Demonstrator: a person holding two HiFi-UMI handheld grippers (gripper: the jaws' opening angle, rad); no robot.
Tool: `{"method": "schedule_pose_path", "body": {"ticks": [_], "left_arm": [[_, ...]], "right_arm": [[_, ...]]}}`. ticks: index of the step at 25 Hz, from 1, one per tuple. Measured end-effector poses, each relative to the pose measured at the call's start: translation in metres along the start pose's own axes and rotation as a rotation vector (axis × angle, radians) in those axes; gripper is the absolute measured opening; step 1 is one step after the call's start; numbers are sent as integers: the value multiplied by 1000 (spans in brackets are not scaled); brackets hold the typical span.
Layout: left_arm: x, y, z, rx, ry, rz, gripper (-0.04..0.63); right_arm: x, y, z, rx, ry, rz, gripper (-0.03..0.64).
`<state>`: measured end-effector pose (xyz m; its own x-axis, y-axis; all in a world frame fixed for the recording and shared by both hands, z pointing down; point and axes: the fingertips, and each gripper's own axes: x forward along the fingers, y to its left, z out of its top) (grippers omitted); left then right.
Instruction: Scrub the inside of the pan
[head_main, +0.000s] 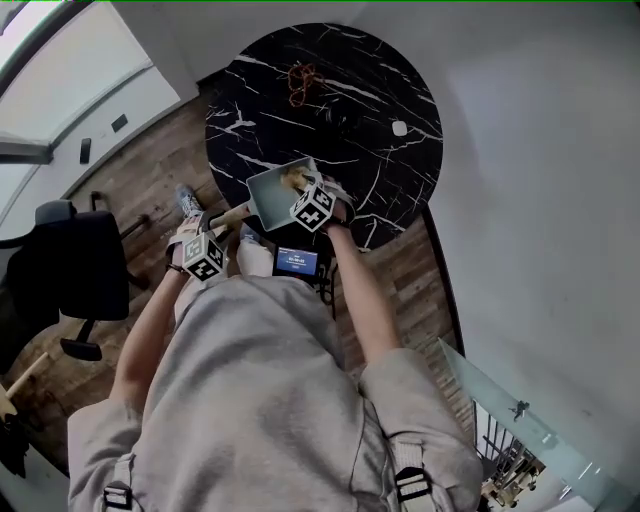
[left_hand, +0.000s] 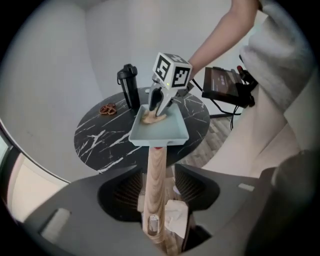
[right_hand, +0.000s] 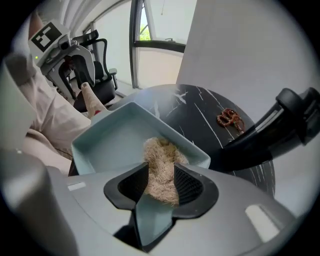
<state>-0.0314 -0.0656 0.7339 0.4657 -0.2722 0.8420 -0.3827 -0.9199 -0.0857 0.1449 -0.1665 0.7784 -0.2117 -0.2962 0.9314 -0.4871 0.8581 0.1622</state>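
Note:
A pale blue square pan (head_main: 270, 195) with a wooden handle (left_hand: 155, 185) rests on the near edge of the round black marble table (head_main: 380, 80). The handle runs between the jaws of my left gripper (left_hand: 156, 192), which stand open with a gap showing beside the wood. A tan fibre scrubber (right_hand: 161, 167) lies on the pan's inside (right_hand: 107, 145) at its far wall. My right gripper (right_hand: 161, 185) stands over it with its jaws wide and open, and the fibres fill the space between the pads. In the head view the right gripper (head_main: 298, 186) is over the pan and the left gripper (head_main: 220, 223) is at the handle.
A black bottle (left_hand: 129, 87) stands on the table behind the pan. A reddish-brown tangle (head_main: 302, 82) lies at the far side and a small white thing (head_main: 400, 128) to the right. A device with a lit screen (head_main: 297, 262) hangs at my waist. A black office chair (head_main: 75, 265) stands left.

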Motion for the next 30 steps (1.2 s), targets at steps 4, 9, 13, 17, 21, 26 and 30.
{"method": "schedule_pose_path", "body": {"ticks": [4,9,13,17,21,26,30], "left_arm": [[17,-3,-11,-16,31,-24,181],[27,-1,-19,-8,56,-26,120],[29,1,-18,20,55,-24,132],[29,1,-18,30,63,-22,133],[30,1,-18,34,65,-16,133],[29,1,-18,40,76,-18,134],[29,2,-17,41,79,-17,135]], "right_arm": [[13,-6,3,-98,27,-17,170],[16,-22,4,-162,56,-86,167],[16,-30,5,-165,77,-138,144],[20,-31,6,-75,87,-105,120],[21,-27,13,12,65,-28,117],[23,-13,28,-1,36,7,114],[28,15,52,-74,10,72,112]]}}
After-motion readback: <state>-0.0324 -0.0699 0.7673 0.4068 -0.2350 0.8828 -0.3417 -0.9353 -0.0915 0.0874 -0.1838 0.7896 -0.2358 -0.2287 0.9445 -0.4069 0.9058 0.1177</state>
